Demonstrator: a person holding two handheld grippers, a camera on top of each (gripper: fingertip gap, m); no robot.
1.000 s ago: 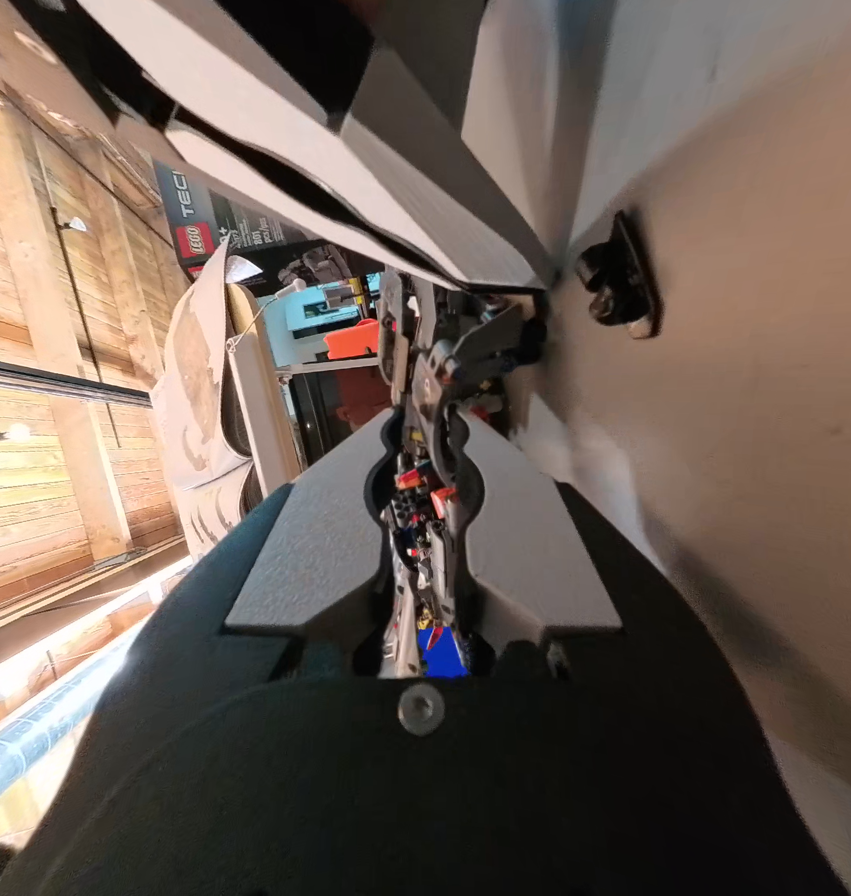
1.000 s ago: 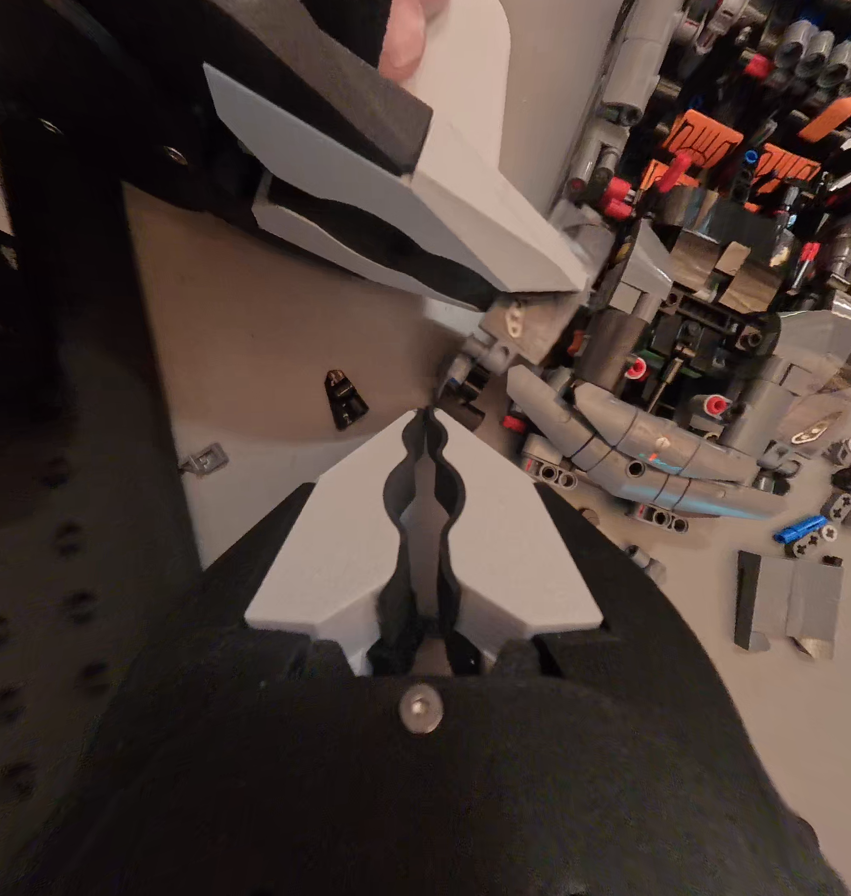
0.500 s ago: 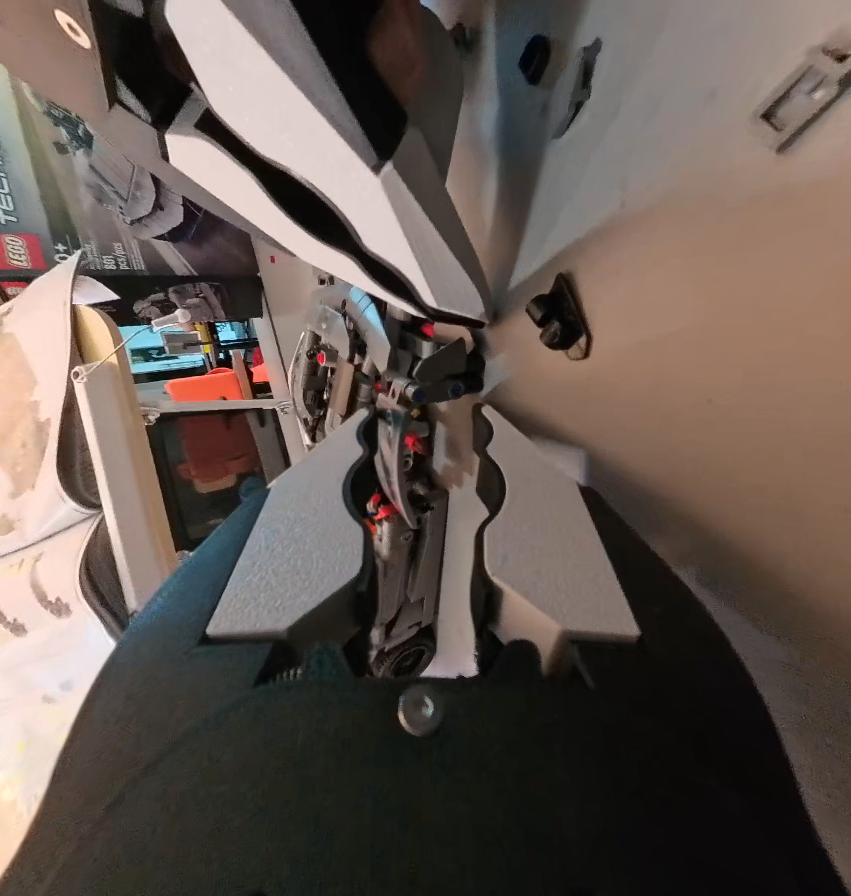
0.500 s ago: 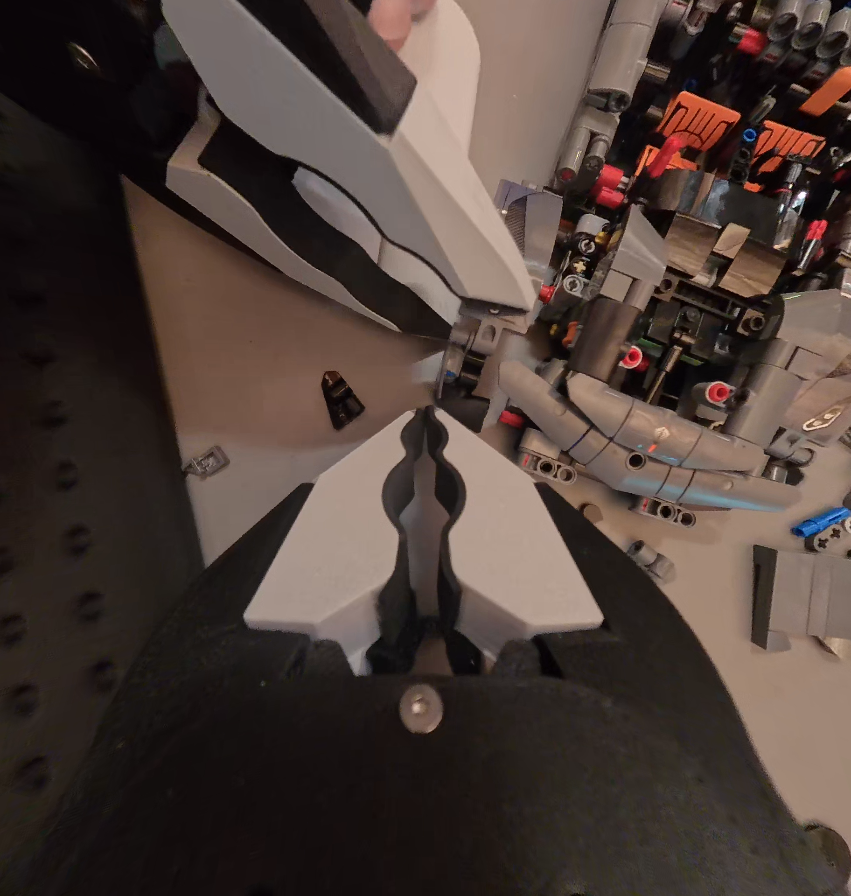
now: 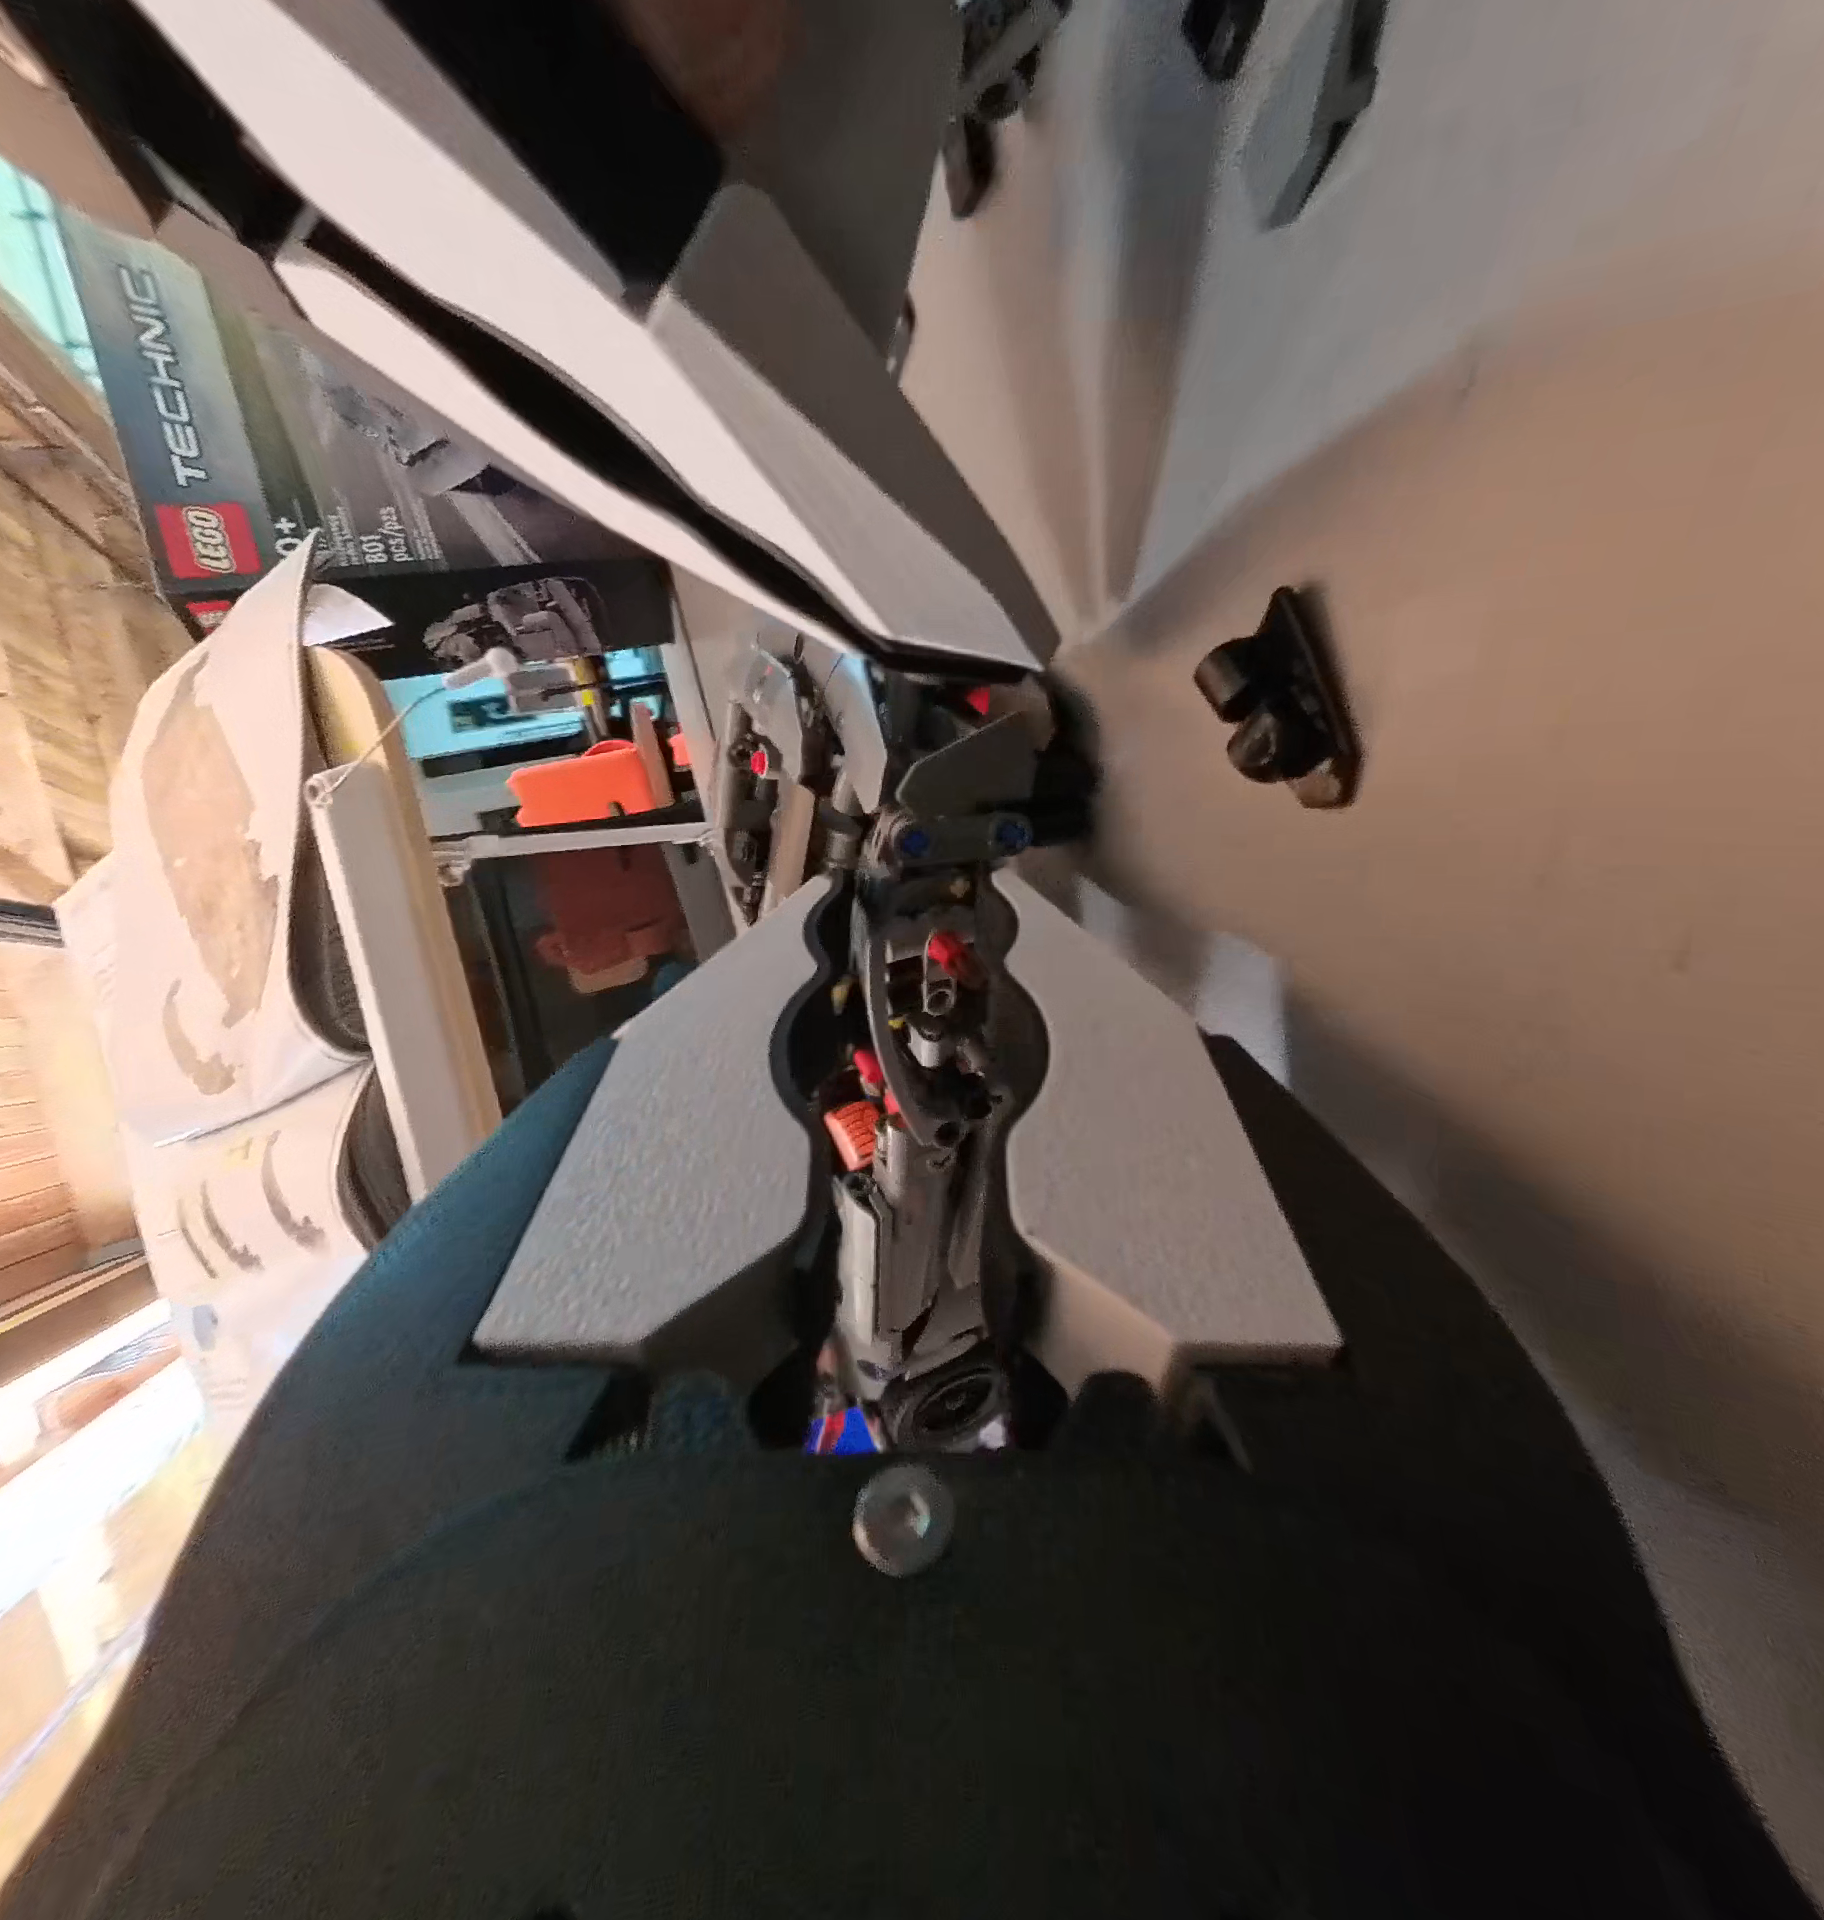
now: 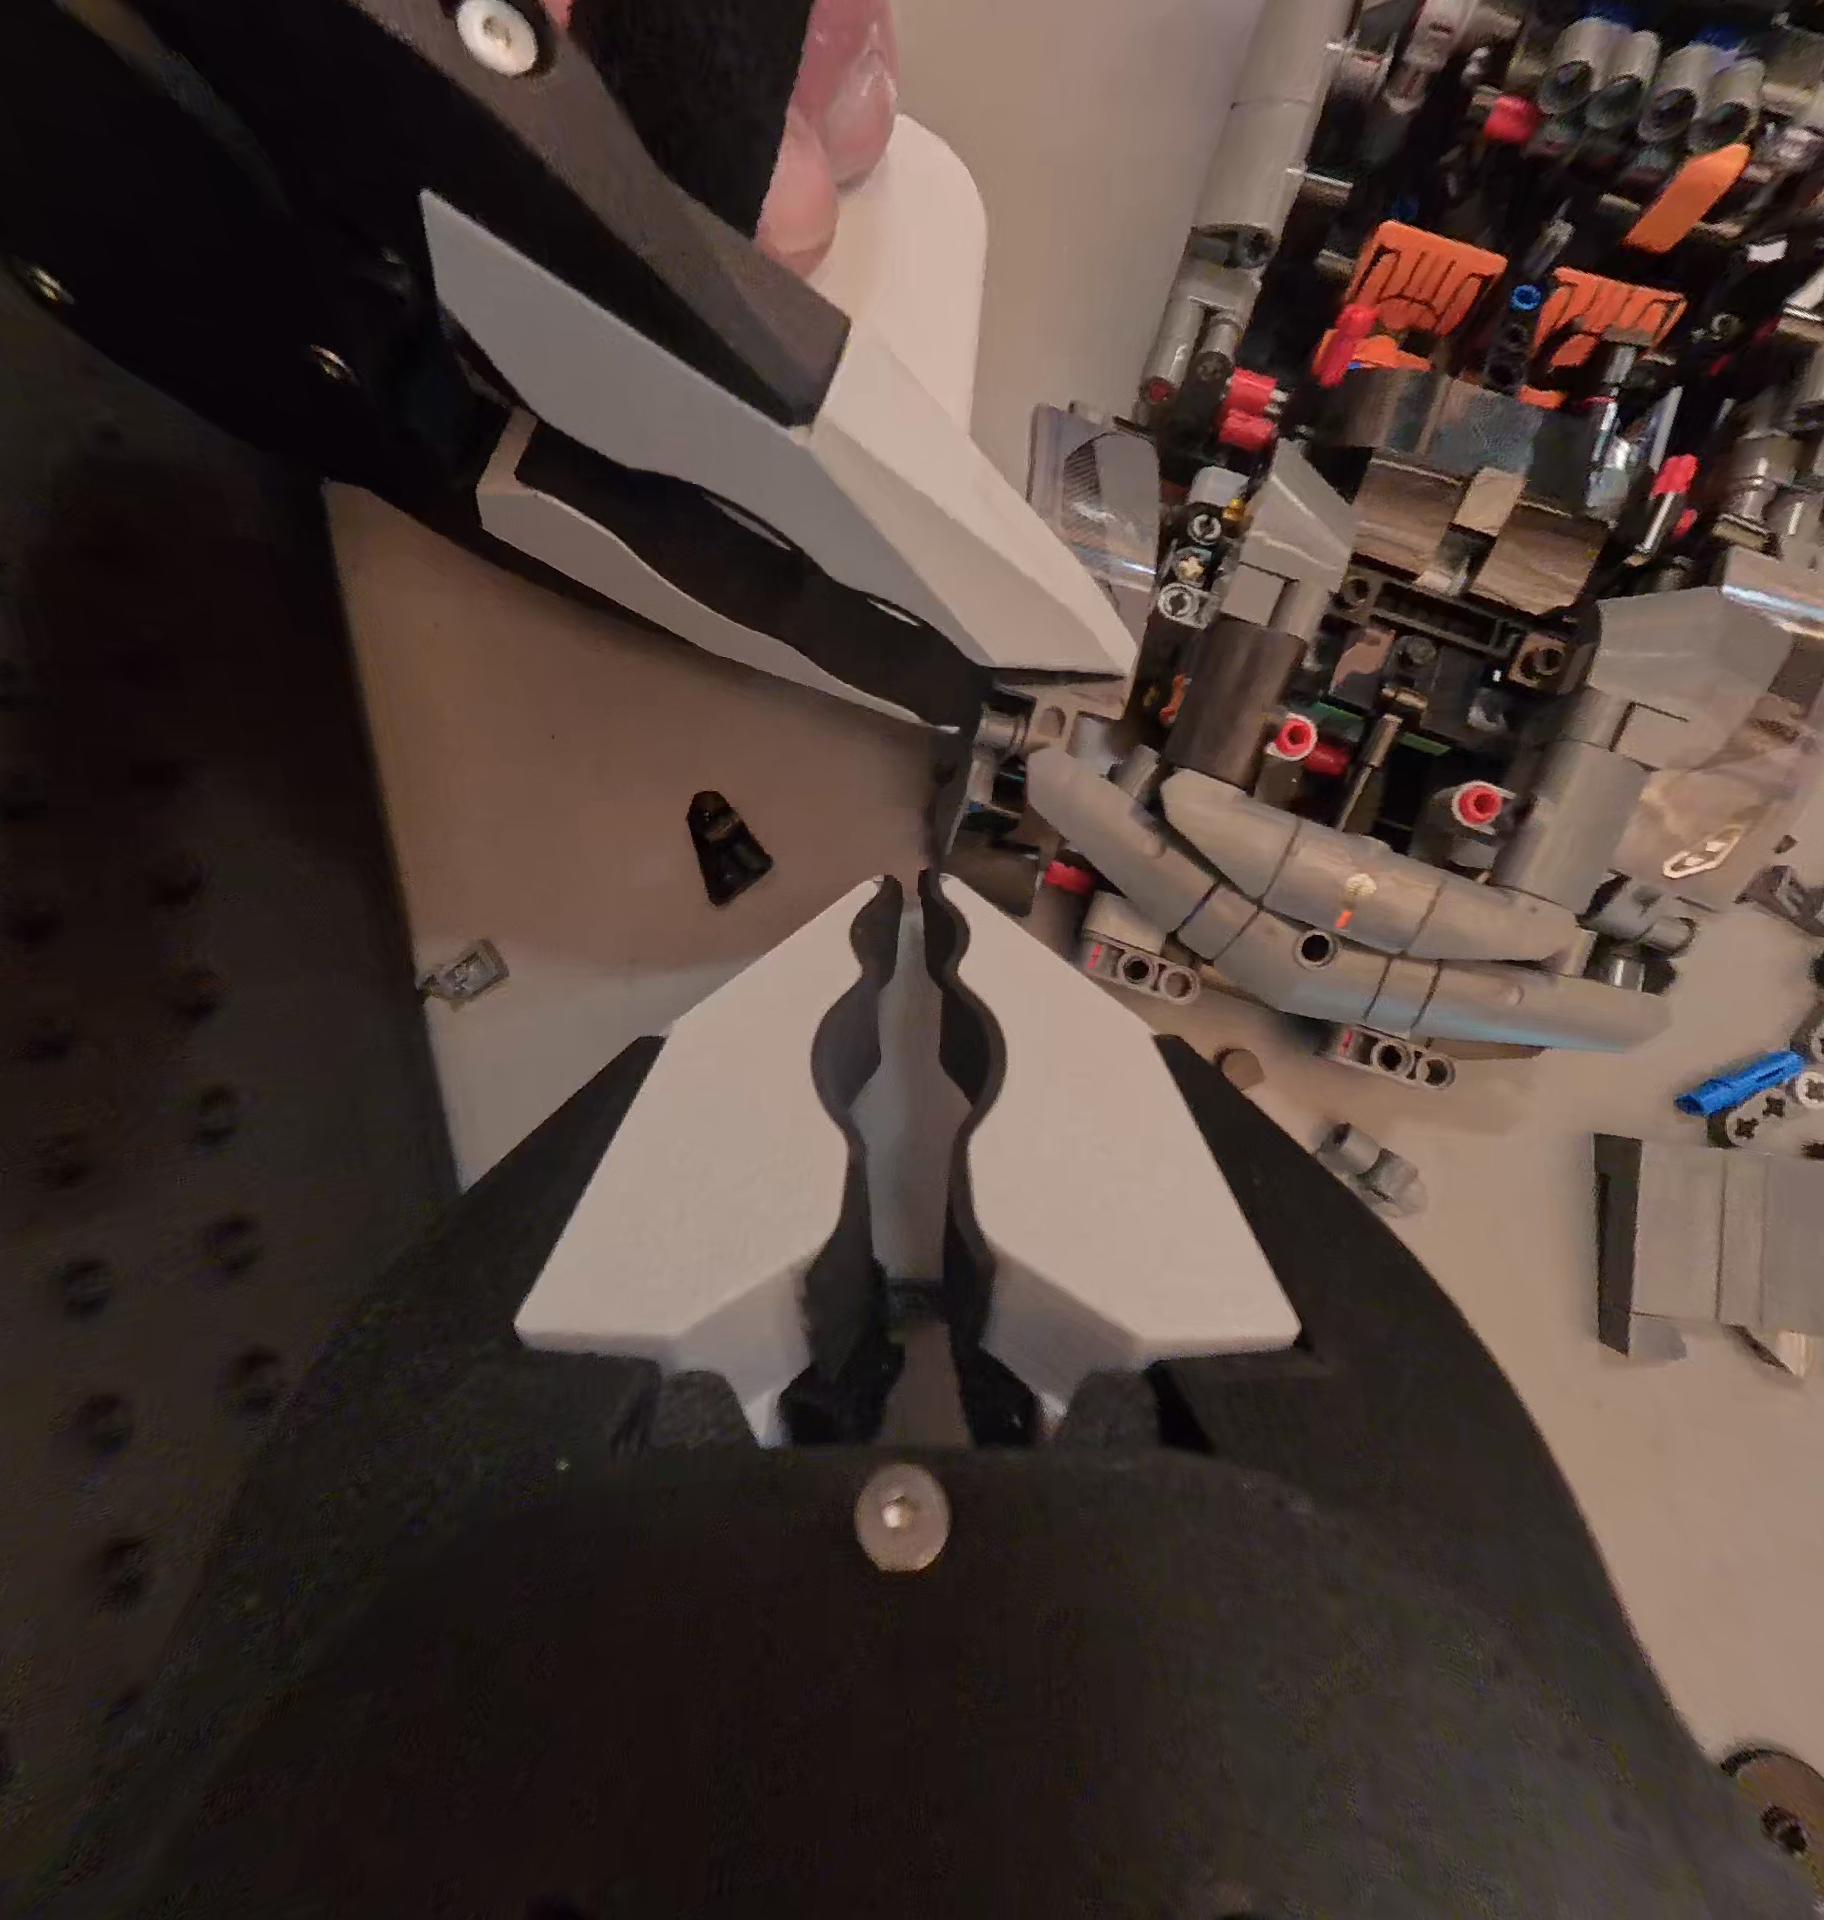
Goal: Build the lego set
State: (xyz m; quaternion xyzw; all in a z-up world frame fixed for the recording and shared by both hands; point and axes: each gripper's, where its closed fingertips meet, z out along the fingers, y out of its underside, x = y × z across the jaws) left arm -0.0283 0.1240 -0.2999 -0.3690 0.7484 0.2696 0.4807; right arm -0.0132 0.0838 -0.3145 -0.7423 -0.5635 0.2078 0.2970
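- The left hand-held gripper (image 5: 918,883) is partly open, with a moderate gap between its fingers.
- Its tips sit at a grey piece with blue pins on the near corner of the lego model (image 5: 923,1091). It cannot be told whether they clamp that piece.
- The right hand-held gripper (image 6: 908,883) is almost fully closed, with only a thin slit at the tips. It holds nothing.
- In the right wrist view the lego model (image 6: 1407,727) stands on the pale worktop (image 6: 1510,1507) at 2 o'clock from the right tips. It is grey and black with red pins and orange parts.
- The left unit enters that view from 11 o'clock, and its tips touch the model's left edge.
- A small black piece (image 6: 726,847) lies on the worktop at 10 o'clock, near the right tips and apart from the model.
- A small grey piece (image 6: 461,971) lies at 9 o'clock, near the edge of a black perforated board (image 6: 108,1039).
- A blue pin (image 6: 1739,1081) and a flat grey panel (image 6: 1718,1247) lie loose at 3 o'clock.
- In the left wrist view the set's box (image 5: 264,416) stands at 10 o'clock, behind the model.
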